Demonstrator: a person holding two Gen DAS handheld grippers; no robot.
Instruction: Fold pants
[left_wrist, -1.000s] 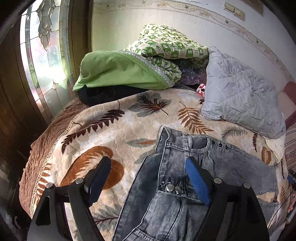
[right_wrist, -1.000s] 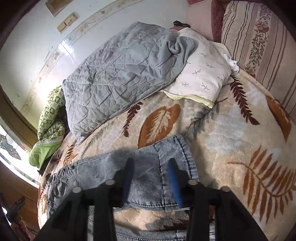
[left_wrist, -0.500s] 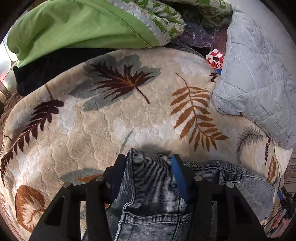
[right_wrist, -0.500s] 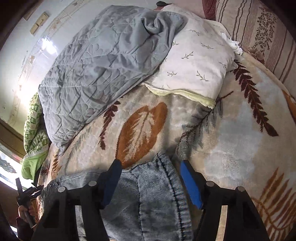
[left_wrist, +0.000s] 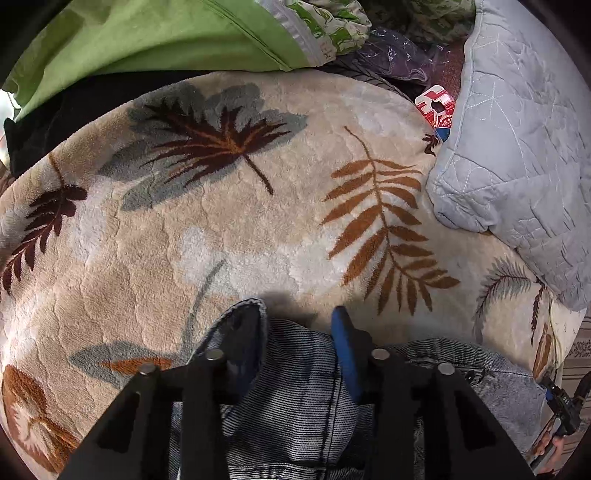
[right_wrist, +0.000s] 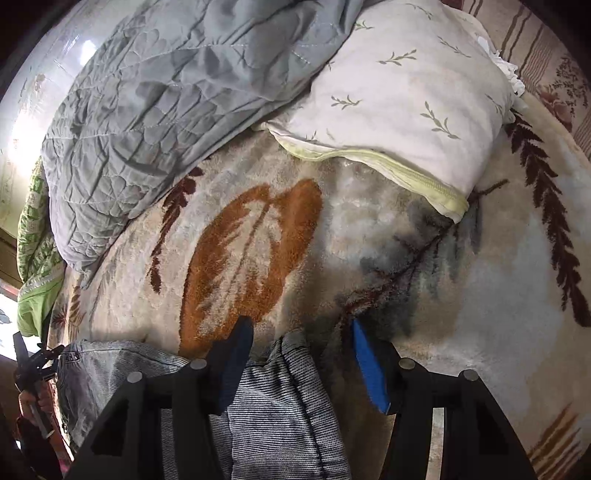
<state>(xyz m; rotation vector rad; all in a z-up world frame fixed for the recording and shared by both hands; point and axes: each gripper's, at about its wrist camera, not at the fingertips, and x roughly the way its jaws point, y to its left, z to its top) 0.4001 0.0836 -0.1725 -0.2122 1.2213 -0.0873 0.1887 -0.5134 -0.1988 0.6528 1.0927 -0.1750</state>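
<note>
Grey washed denim pants (left_wrist: 295, 391) lie on a cream blanket with leaf patterns (left_wrist: 229, 236). My left gripper (left_wrist: 295, 325) is open, its blue-padded fingers straddling the far corner of the pants, with denim bunched up against the left finger. In the right wrist view the pants (right_wrist: 273, 402) reach between the fingers of my right gripper (right_wrist: 299, 332), which is open over the far edge of a denim corner. The left gripper also shows far left in the right wrist view (right_wrist: 33, 369).
A grey quilted pillow (left_wrist: 517, 147) lies at the right, a green cushion (left_wrist: 155, 33) and patterned bedding at the back. In the right wrist view a white leaf-print pillow (right_wrist: 406, 110) and the grey quilt (right_wrist: 166, 103) lie beyond the pants.
Both grippers have moved forward to the far edge of the pants and lower toward the blanket. The left gripper's fingers have closed in somewhat; the right gripper's have widened.
</note>
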